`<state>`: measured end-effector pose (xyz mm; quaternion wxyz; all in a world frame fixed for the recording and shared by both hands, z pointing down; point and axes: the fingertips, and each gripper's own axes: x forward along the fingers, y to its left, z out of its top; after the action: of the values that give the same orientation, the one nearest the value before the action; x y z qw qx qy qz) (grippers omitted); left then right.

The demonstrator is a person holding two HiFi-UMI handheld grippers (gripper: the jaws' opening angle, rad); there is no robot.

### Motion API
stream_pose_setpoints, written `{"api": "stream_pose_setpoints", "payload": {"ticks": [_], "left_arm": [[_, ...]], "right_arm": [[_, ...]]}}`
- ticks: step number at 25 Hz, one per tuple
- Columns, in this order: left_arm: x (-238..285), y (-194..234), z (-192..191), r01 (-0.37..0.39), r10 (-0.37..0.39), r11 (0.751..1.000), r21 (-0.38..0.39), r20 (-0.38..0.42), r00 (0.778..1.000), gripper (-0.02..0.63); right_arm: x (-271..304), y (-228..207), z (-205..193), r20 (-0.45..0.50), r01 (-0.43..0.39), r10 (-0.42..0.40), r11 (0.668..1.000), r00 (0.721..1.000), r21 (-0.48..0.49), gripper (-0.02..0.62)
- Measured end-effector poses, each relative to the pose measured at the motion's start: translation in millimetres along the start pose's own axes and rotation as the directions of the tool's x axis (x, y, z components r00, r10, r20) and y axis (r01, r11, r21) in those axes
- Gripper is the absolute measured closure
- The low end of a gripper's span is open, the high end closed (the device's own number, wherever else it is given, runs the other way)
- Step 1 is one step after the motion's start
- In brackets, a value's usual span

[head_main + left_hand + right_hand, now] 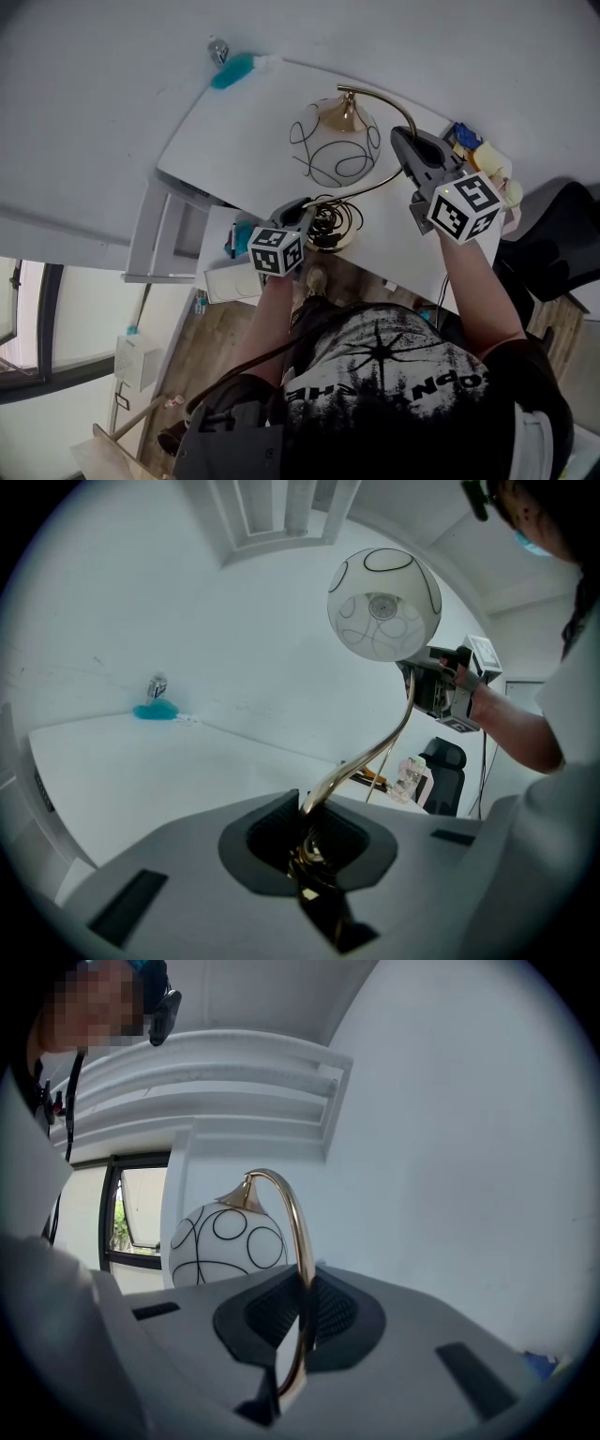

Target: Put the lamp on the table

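The lamp has a white globe shade (333, 142) with black swirls, a curved brass neck (398, 112) and a brass base (333, 234) with a coiled cord, near the front edge of the white table (244, 122). My left gripper (305, 217) is shut on the brass stem just above the base; in the left gripper view the stem (366, 761) rises out of the closed jaws to the shade (382, 602). My right gripper (405, 150) is shut on the neck higher up. In the right gripper view the neck (298, 1241) arches over to the shade (225, 1241).
A teal object (232, 70) lies at the table's far corner by the wall. Small colourful items (478, 150) sit at the table's right end, beside a black chair (553, 234). White shelving (169, 234) stands left of the table.
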<state>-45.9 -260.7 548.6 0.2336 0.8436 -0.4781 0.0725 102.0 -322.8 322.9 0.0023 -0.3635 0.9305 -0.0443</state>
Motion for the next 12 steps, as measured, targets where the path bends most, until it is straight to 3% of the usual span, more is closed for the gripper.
{"api": "stream_pose_setpoints", "payload": {"ticks": [12], "left_arm": [[25,88,34,0.04,-0.04,0.999,0.002,-0.033,0.999,0.569]], "right_arm": [[94,-10,-5,-0.025,0.048,-0.048,0.999,0.999,0.013,0.578]]}}
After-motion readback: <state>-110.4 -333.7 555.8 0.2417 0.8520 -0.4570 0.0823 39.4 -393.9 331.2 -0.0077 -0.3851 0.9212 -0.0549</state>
